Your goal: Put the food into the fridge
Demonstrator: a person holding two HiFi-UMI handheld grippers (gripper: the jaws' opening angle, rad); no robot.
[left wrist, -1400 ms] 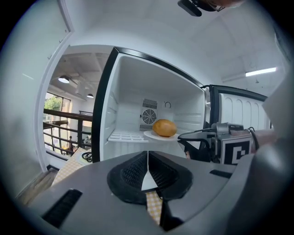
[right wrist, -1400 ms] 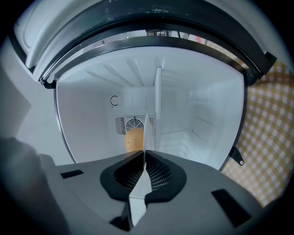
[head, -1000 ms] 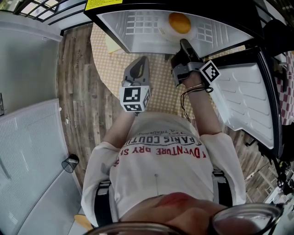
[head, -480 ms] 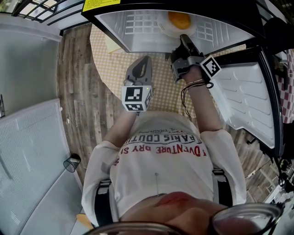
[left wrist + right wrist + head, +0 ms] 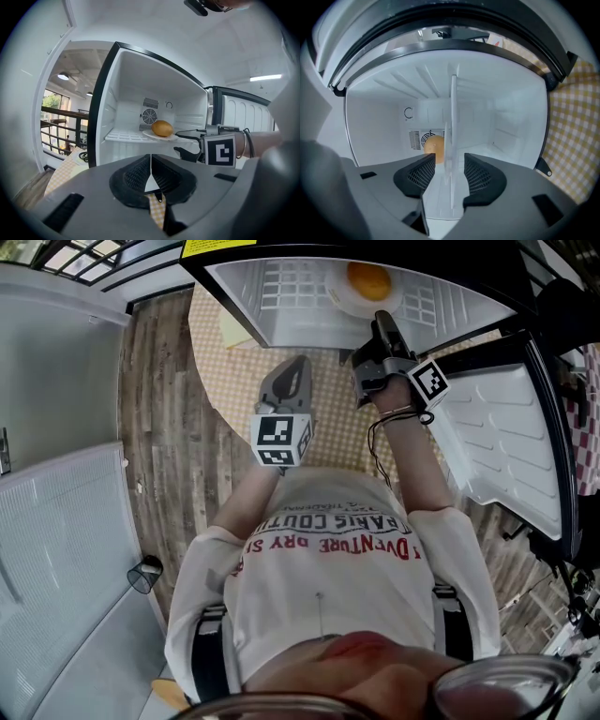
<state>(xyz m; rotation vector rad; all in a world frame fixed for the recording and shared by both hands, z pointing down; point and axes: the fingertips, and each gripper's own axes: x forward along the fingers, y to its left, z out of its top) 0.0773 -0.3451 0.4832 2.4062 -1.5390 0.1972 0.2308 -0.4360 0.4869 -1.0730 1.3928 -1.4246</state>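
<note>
A: So, where is the food [image 5: 434, 148]?
B: It lies on its plate [image 5: 451, 192] on the fridge [image 5: 272, 306] shelf, just ahead of the right gripper [image 5: 449, 176]. Its jaws are opening, with the plate rim between them, not pressed.
A: And the left gripper [image 5: 151, 171]?
B: Jaws together, empty, behind the right one. Placing looks finished; next, I think, the right gripper must draw straight back, then the door [image 5: 497, 437] can be closed.
</note>
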